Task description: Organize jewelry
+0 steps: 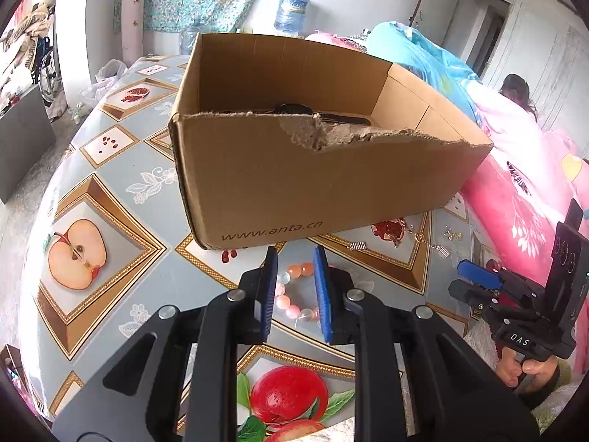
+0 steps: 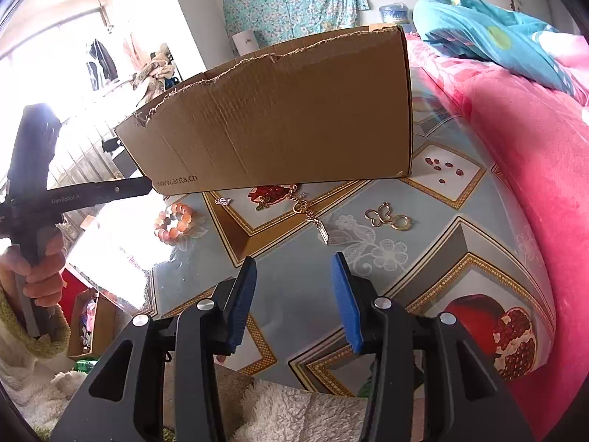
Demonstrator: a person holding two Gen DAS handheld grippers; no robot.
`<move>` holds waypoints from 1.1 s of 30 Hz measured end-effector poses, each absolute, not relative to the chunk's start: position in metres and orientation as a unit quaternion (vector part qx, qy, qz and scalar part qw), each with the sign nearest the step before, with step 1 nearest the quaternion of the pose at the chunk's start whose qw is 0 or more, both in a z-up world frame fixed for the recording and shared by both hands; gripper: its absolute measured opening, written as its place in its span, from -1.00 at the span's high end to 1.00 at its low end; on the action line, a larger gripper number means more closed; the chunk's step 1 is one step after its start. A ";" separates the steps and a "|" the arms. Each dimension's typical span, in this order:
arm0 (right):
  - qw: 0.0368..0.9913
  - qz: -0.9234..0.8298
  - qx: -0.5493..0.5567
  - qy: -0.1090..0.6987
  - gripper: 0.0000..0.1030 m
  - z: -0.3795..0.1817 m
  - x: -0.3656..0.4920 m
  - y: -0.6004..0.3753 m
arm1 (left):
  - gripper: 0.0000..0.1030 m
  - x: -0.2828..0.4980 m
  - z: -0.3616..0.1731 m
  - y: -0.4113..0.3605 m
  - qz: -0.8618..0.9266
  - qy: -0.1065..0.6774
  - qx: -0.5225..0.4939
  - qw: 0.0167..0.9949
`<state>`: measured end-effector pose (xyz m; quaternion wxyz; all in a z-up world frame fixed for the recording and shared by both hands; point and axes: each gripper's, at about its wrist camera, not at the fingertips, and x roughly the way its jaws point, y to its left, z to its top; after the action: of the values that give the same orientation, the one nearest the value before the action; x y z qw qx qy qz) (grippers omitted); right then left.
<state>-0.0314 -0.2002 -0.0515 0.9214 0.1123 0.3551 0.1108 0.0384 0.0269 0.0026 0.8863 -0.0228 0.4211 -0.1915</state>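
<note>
The left claw (image 1: 294,287) stands parted and empty, its blue pads either side of the bracelet (image 1: 294,293) at lower centre of the left view. If it closes off-centre, the round beads could roll out from between the pads, or the loop could snag on one pad and drag across the slick bench (image 1: 110,191). The right claw (image 2: 294,294) is wide and empty too, low in its frame, well short of any piece. The chain (image 2: 305,210) and charms (image 2: 386,217) lie flat and thin mid-frame, hard to pinch. The bracelet is a ring of peach, pink and clear beads, just before the box (image 1: 313,154), whose torn front rim could catch a dangling piece.
</note>
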 end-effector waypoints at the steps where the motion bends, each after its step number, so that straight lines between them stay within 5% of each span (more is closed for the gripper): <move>1: 0.921 0.108 0.111 0.356 0.18 -0.051 -0.031 -0.199 | 0.64 0.039 0.003 0.023 -0.192 0.418 -0.020 0.888; 11: 0.938 0.097 0.100 0.318 0.20 -0.006 -0.016 -0.199 | 0.64 0.044 0.010 -0.001 -0.185 0.383 0.025 0.905; 18: 0.938 0.100 0.124 0.307 0.50 0.011 0.015 -0.209 | 0.64 0.047 0.011 -0.003 -0.176 0.373 0.015 0.911; 33: 0.943 0.096 0.121 0.296 0.50 0.018 0.022 -0.208 | 0.63 0.037 0.005 -0.002 -0.239 0.394 -0.007 0.888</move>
<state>0.0216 -0.2083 0.0176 0.9426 0.1212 0.2960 0.0961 0.0366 -0.0020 0.0050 0.8875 -0.0072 0.3937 -0.2392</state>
